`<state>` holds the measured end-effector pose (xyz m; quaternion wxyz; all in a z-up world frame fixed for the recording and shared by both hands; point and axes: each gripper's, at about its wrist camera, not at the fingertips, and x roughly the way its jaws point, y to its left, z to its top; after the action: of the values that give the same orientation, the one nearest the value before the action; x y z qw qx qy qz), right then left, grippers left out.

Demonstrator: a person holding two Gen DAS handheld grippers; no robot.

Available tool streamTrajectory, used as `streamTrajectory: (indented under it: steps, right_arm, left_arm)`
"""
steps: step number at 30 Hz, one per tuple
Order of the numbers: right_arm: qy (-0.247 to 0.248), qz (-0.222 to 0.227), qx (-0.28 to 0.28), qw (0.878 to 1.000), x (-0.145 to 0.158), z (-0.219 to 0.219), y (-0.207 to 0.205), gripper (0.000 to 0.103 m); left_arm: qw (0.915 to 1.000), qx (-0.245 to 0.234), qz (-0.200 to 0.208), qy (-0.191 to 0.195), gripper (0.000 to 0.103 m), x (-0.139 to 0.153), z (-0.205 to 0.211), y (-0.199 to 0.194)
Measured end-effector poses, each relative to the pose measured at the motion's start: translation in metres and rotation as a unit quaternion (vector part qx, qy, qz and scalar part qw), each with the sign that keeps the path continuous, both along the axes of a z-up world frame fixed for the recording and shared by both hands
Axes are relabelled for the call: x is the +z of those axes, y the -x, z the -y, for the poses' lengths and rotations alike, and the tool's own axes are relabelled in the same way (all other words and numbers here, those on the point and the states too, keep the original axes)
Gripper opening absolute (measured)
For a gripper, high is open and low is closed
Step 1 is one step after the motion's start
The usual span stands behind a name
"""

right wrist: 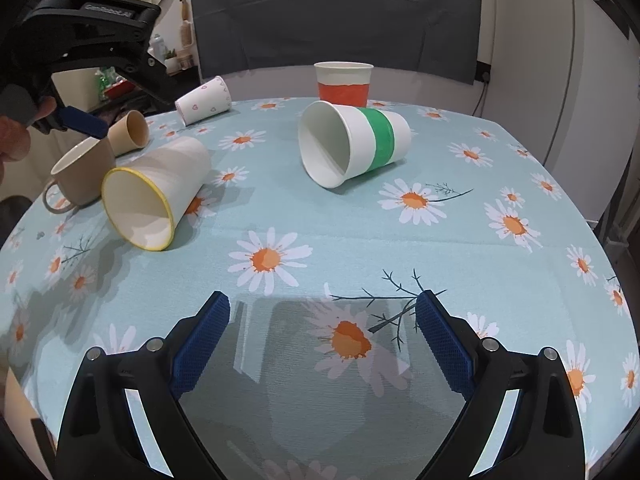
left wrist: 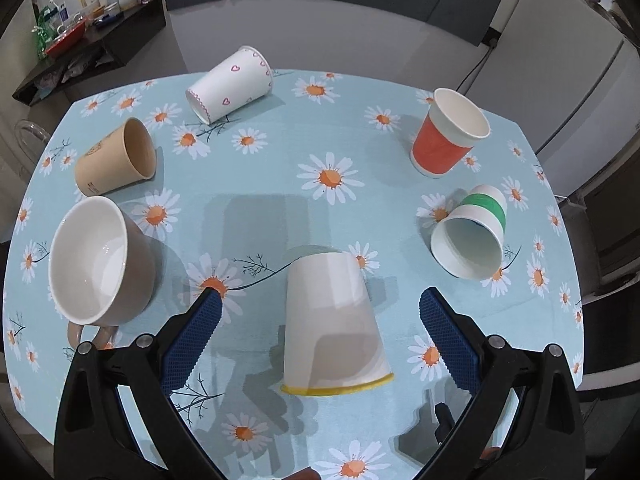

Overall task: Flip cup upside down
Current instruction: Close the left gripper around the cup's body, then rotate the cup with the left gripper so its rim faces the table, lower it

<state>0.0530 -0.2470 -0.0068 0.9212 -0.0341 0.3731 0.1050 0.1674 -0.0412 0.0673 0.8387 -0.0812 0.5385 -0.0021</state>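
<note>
A white paper cup with a yellow rim (left wrist: 332, 324) lies on its side between the wide-open blue fingers of my left gripper (left wrist: 320, 300), which hovers above it without touching. It also shows in the right wrist view (right wrist: 156, 192), rim toward that camera. My right gripper (right wrist: 322, 306) is open and empty over the near table. A green-banded white cup (left wrist: 472, 232) (right wrist: 352, 142) lies on its side. A red cup (left wrist: 448, 132) (right wrist: 343, 84) stands upright. A heart-print cup (left wrist: 230, 84) (right wrist: 204, 100) and a tan cup (left wrist: 116, 156) (right wrist: 128, 130) lie on their sides.
A beige mug (left wrist: 100, 260) (right wrist: 80, 168) stands upright at the left, close to the yellow-rimmed cup. The round table has a daisy-print cloth (left wrist: 280, 184) (right wrist: 320, 216). A grey chair back (right wrist: 336, 12) and a white fridge (right wrist: 560, 80) stand beyond it.
</note>
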Motion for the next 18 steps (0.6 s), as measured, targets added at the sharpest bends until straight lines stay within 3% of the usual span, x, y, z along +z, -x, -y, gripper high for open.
streamTrajectory:
  steps: [11, 14, 16, 18]
  right_arm:
    - [-0.029, -0.007, -0.002, 1.0, 0.0, 0.007, -0.003, 0.09]
    - [-0.032, -0.003, -0.003, 0.999, 0.001, 0.008, -0.003, 0.09]
    - [-0.033, -0.003, -0.003, 0.999, 0.001, 0.008, -0.003, 0.09]
    - [-0.036, -0.004, -0.003, 0.999, 0.0, 0.009, -0.003, 0.09]
  left_arm:
    - [0.995, -0.001, -0.1, -0.009, 0.094, -0.038, 0.006, -0.036]
    - [0.9906, -0.013, -0.136, 0.005, 0.08, -0.05, 0.007, -0.045]
    - [0.9877, -0.015, -0.156, 0.005, 0.062, -0.057, 0.006, -0.049]
    - [0.9887, -0.015, -0.149, 0.007, 0.061, -0.056, 0.003, -0.048]
